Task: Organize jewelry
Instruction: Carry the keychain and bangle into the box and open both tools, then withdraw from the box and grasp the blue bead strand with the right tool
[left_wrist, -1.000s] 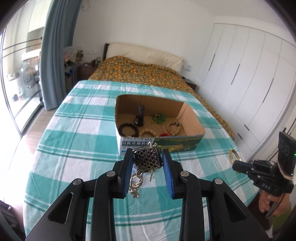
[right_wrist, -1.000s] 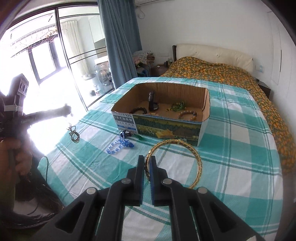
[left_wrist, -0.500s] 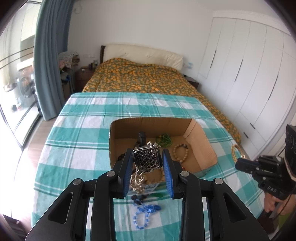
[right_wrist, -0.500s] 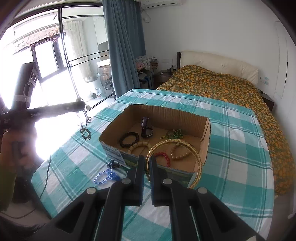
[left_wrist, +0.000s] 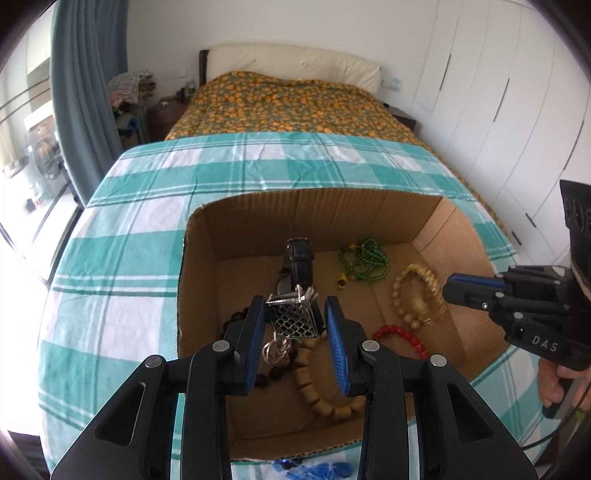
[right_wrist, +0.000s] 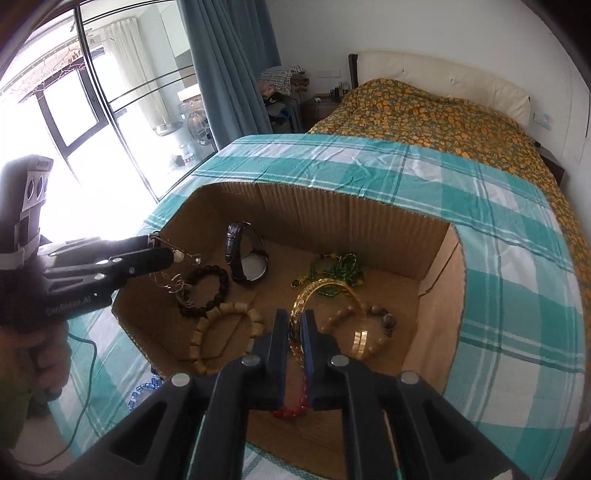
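My left gripper (left_wrist: 295, 325) hangs over the box (left_wrist: 458, 236); its jaws have just been easing apart, the pendant (left_wrist: 293, 321) between them, touching the left pad, clear of the right. Its chain (left_wrist: 275, 349) dangles onto the bead bracelets. My right gripper (right_wrist: 294, 332) sits over the box's right half, jaws just parting, a narrow gap around the bangle (right_wrist: 321, 291).
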